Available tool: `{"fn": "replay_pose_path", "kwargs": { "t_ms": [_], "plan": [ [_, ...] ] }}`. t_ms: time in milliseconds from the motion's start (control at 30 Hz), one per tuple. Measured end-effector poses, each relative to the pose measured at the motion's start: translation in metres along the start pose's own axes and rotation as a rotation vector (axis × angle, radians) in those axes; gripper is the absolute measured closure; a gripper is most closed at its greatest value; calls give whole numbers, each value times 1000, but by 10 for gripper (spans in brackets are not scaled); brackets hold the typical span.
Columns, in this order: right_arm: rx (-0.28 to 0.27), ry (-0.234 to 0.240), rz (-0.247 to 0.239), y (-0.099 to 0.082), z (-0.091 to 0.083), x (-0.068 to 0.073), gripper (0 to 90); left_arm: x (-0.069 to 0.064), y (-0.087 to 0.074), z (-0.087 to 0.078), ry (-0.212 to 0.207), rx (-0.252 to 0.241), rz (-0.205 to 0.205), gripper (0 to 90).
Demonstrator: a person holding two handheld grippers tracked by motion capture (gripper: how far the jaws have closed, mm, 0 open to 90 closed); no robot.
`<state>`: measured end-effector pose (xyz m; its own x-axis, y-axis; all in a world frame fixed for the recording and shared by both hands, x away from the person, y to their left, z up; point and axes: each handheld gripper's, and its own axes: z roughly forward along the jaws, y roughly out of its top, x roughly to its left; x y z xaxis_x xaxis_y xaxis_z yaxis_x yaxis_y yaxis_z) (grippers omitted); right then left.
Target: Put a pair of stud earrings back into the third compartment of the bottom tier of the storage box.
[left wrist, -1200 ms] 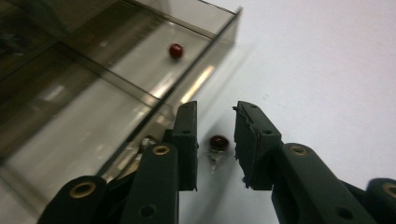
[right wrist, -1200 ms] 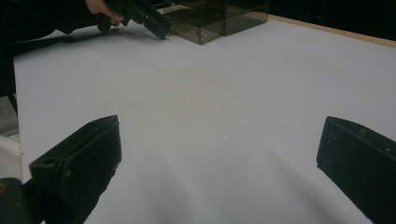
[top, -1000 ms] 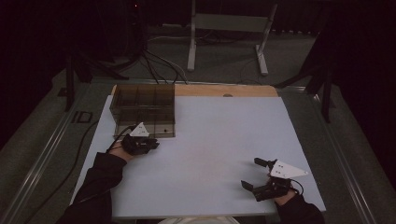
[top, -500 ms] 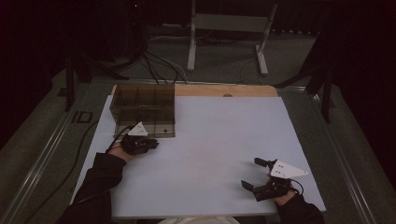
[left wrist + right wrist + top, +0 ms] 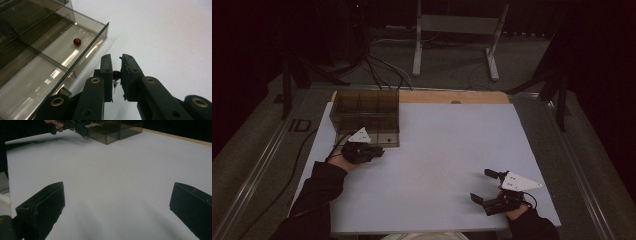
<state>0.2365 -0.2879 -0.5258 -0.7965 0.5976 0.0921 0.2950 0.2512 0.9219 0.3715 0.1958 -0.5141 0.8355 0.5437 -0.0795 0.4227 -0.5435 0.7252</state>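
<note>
A smoky clear compartment box (image 5: 367,116) stands at the white mat's far left; its near wall (image 5: 82,53) runs beside my left jaws. A dark red round-headed pin (image 5: 77,41) lies in its nearest compartment. My left gripper (image 5: 116,75) is shut on a second dark red pin (image 5: 116,74), whose thin shaft points down between the jaws, just outside the box's front corner. From above, the left gripper (image 5: 374,151) sits at that corner. My right gripper (image 5: 484,186) rests wide open near the mat's front right, nothing between its fingers (image 5: 45,205).
The white mat (image 5: 447,150) covers a wooden tabletop whose far edge (image 5: 452,96) shows. Cables (image 5: 382,70) and a metal stand (image 5: 457,35) lie on the floor beyond. In the right gripper view the other hand (image 5: 58,123) and the box (image 5: 112,130) sit far off.
</note>
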Motion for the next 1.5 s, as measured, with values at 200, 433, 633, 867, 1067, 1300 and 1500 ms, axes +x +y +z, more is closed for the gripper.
{"fn": "replay_pose_path", "kwargs": {
  "t_ms": [200,433,633,867,1067,1300,1500],
  "plan": [
    [0,0,0,0,0,0,0,0,6,-3,-2,-4,-5,819],
    [-1,0,0,0,0,0,0,3,12,-7,-13,-27,-23,819],
    [0,1,0,0,0,0,0,6,18,-11,-4,-34,-27,819],
    [2,1,-2,0,0,0,0,12,26,-17,6,-61,-47,819],
    [3,2,-1,0,0,0,0,18,33,-21,21,-85,-65,819],
    [1,1,-2,0,0,0,0,22,38,-20,35,-103,-84,819],
    [1,2,-4,0,0,0,0,25,42,-17,47,-115,-104,819]
  ]
}}
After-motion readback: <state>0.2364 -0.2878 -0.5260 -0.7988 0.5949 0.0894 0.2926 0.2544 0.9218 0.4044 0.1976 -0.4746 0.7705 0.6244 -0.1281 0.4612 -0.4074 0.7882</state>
